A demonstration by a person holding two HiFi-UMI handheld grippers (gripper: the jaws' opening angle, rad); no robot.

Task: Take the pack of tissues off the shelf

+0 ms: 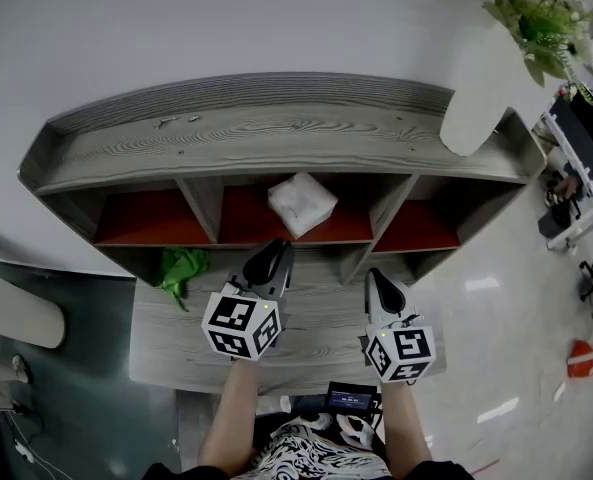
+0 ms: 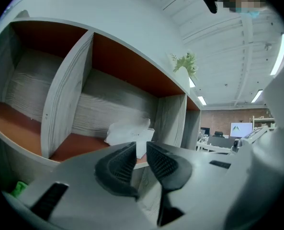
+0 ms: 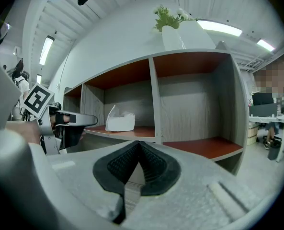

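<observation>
White crinkly tissue pack (image 1: 302,204) on grey woodgrain shelf (image 1: 276,138); left tongs (image 1: 275,251) slightly parted, right tongs (image 1: 380,278) clenched.

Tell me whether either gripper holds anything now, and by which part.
Nothing is held. The left gripper is slightly open and the right gripper shut, both empty; the pack of tissues lies on the shelf.

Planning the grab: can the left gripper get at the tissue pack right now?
Probably yes. The left gripper points at the tissue pack in the middle compartment of the shelf with nothing between them, but its jaws stand barely apart and must open wider.
</observation>
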